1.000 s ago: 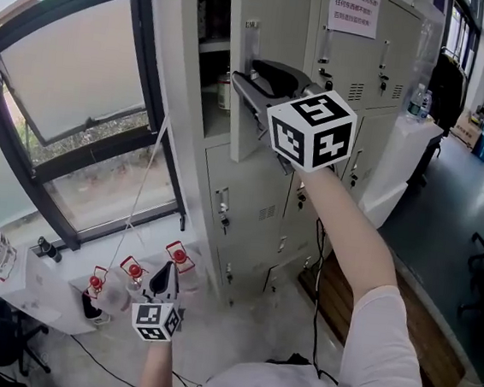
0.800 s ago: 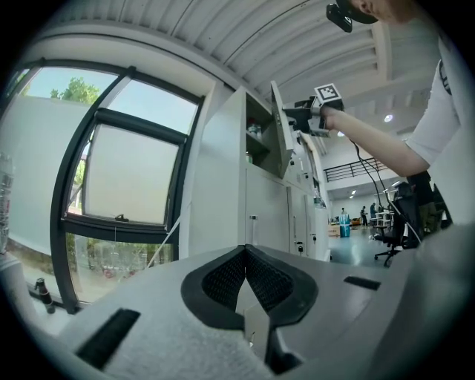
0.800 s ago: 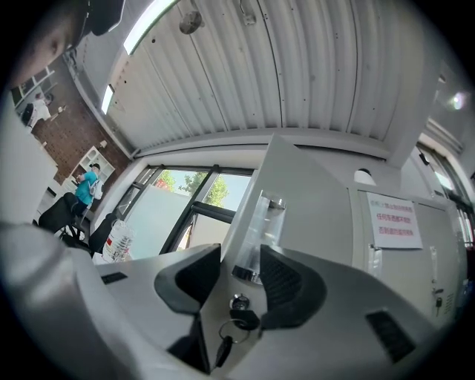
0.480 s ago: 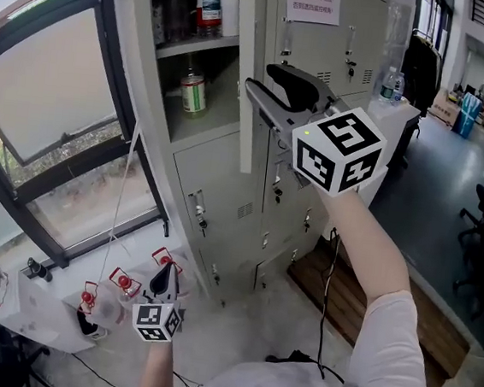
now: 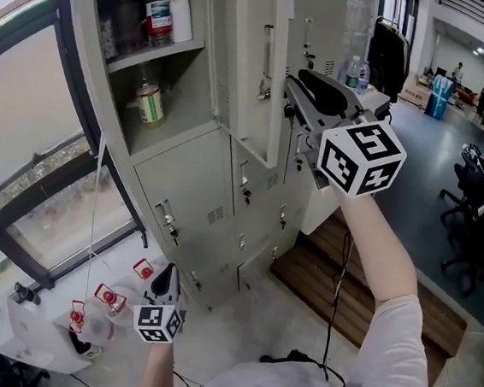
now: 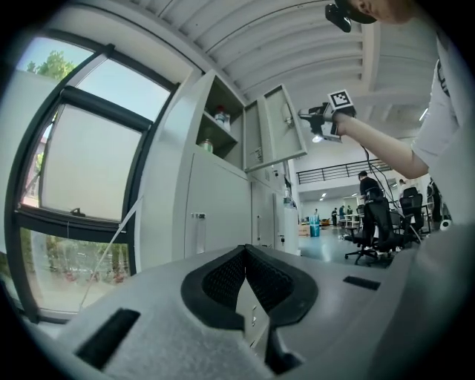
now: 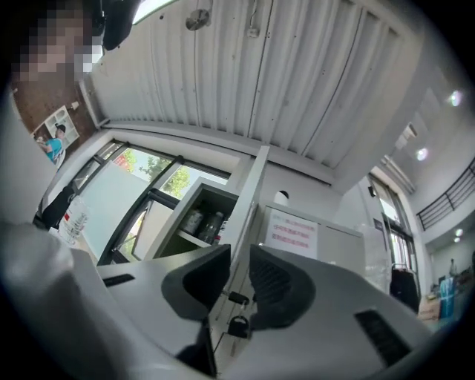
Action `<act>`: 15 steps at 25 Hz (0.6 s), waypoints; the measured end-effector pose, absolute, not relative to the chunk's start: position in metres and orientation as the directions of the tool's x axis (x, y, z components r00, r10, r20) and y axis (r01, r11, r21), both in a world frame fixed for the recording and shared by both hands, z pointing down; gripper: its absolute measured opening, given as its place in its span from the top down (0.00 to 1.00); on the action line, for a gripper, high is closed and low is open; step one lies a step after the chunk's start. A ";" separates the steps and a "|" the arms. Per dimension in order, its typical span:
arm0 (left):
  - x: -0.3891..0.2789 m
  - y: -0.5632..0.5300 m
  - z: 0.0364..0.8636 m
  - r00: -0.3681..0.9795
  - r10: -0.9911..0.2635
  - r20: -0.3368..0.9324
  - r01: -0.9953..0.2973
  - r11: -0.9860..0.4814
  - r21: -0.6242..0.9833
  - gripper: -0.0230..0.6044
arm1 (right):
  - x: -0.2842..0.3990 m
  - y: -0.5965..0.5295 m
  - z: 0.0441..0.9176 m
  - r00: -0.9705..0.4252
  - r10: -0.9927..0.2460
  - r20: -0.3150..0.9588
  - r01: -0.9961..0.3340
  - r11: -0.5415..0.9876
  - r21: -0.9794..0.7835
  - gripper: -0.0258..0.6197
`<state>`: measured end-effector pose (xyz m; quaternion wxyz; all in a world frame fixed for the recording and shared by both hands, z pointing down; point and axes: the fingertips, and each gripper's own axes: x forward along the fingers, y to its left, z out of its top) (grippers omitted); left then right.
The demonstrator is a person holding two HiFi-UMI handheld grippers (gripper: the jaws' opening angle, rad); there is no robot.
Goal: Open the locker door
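We see the locker door (image 5: pixel 250 103) standing well open, its inner face turned toward us in the head view. The right gripper (image 5: pixel 293 85) is up at the door's free edge, on the side away from the hinge. In the right gripper view its jaws are only a narrow gap apart and that edge runs up through the gap, so we read the gripper as clamped on the door. Its marker cube (image 5: pixel 362 156) sits on the far side of the gripper from the door.

Behind the door, the open compartment (image 5: pixel 194 80) holds a green-labelled bottle (image 5: pixel 151 101) on its lower shelf and more bottles (image 5: pixel 161 10) on the shelf above. Just past the door's free edge, a white notice (image 7: pixel 291 234) is stuck on the neighbouring locker front.

The left gripper (image 5: pixel 168 268) hangs well below the door, toward its hinge side and well apart from it. Its jaws meet at the tips with nothing between them.
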<state>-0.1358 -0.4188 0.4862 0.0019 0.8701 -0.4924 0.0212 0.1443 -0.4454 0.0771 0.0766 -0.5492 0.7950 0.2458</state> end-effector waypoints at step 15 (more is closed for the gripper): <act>-0.122 -0.430 0.479 0.512 -0.858 0.045 -0.857 -0.514 -0.035 0.96 | 0.191 -0.463 0.166 -0.351 -0.881 -0.318 -0.935 0.308 0.178 0.93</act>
